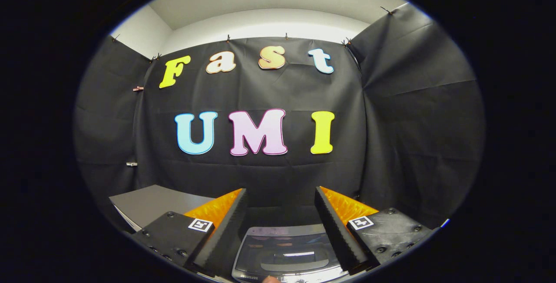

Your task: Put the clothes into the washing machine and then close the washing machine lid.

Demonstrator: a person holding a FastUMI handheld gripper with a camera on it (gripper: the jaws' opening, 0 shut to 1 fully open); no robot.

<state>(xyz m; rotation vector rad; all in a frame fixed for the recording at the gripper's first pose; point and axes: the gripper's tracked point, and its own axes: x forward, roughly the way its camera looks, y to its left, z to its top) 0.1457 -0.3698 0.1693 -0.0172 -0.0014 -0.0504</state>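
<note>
The gripper has its fingers spread wide apart, holding nothing. Below and between them sits the washing machine, its glossy lid lying closed. A grey bench shows to the left, past the left finger. Beyond hangs the black cloth wall.

Grey tabletop at left, beyond the fingers, up against black cloth wall. Washing machine w/ glossy lid beside it; whether standing on it, can't tell
</note>
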